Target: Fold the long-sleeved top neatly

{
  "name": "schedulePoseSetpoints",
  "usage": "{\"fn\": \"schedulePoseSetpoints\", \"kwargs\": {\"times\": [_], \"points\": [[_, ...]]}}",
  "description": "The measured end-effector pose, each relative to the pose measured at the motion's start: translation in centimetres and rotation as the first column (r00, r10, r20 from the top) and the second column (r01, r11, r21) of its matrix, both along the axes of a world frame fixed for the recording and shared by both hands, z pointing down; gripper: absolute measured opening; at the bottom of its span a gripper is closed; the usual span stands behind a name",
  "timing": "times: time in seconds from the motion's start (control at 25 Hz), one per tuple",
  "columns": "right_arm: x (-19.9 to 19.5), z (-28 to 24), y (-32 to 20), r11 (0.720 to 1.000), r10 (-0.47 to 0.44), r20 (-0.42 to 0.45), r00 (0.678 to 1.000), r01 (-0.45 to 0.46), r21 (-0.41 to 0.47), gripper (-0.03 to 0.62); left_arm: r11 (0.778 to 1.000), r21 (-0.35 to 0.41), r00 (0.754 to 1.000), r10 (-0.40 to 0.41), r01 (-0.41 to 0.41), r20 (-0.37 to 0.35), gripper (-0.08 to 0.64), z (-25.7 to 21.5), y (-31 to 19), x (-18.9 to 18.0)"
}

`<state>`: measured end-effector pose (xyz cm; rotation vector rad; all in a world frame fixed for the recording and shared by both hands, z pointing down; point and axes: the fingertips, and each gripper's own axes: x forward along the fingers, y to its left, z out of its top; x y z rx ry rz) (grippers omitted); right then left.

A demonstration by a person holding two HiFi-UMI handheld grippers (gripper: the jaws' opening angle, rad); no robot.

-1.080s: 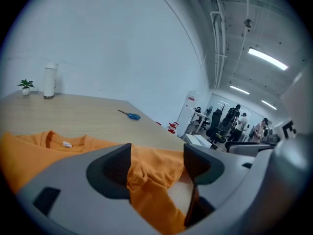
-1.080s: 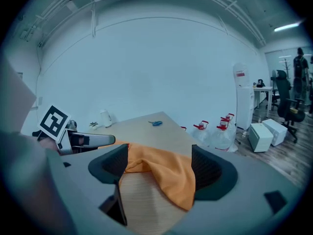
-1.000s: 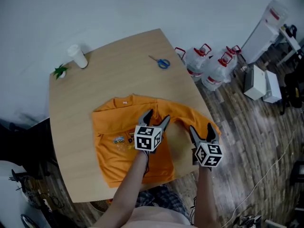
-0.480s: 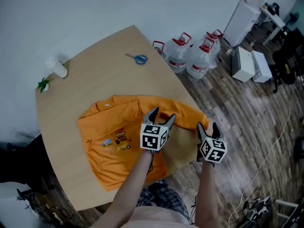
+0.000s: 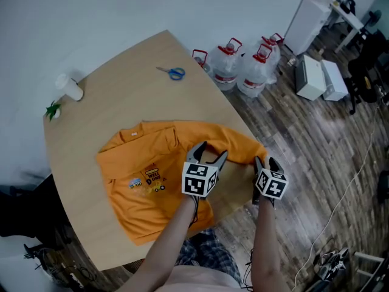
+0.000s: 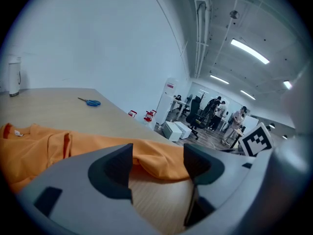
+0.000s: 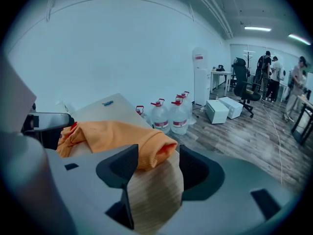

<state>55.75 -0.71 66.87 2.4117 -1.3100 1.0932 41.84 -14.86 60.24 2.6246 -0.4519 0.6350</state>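
The orange long-sleeved top [image 5: 152,175] lies on the near side of the bench [image 5: 121,102], one sleeve stretched right. The left gripper [image 5: 212,150] hangs open over that sleeve. The right gripper [image 5: 265,160] has just been closing its jaws, which flank the cuff [image 7: 156,148] without clamping it. A white cup [image 5: 68,87] stands far left, its contents hidden.

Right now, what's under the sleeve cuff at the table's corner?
Bare wooden table shows right below the cuff, which lies on it. Whatever sits beneath the rest of the orange top is covered.
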Motion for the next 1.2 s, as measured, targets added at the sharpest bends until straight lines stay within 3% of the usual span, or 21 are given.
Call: {"fn": "schedulePoseSetpoints", "kwargs": {"times": [0.28,0.4,0.48,0.56,0.68,0.88,1.2], "points": [[-1.4,2.0,-0.9,1.0,-0.002,0.114,0.993,0.005,-0.018,0.258,1.0,-0.002,1.0,-0.011,0.011,0.019,0.325,0.5,-0.2,-1.1],[-1.9,2.1,-1.2,1.0,-0.012,0.129,0.992,0.013,-0.001,0.221,1.0,-0.006,1.0,-0.02,0.02,0.023,0.325,0.7,-0.4,-1.6],[-2.3,1.9,-1.6,1.0,-0.023,0.134,0.991,0.021,0.011,0.154,1.0,-0.006,0.999,-0.027,0.027,0.022,0.325,0.7,-0.6,-1.9],[-2.5,1.5,-1.9,0.999,-0.031,0.119,0.992,0.03,0.01,0.093,0.999,-0.007,0.999,-0.034,0.034,0.02,0.325,0.6,-0.8,-2.1],[-2.1,0.2,-2.2,0.999,-0.037,0.075,0.996,0.036,0.014,0.06,0.999,-0.009,0.999,-0.046,0.047,0.021,0.325,0.4,-1.1,-2.6],[-1.7,-3.6,-4.0,0.995,-0.074,-0.005,0.997,0.074,0.07,0.052,0.993,-0.004,0.993,-0.115,0.115,0.025,0.325,-0.1,-3.1,-4.6],[-4.4,-8.7,-9.4,0.97,-0.185,-0.057,0.981,0.191,0.153,0.051,0.967,0.012,0.967,-0.254,0.254,0.027,0.33,-1.6,-7.7,-10.7]]}}
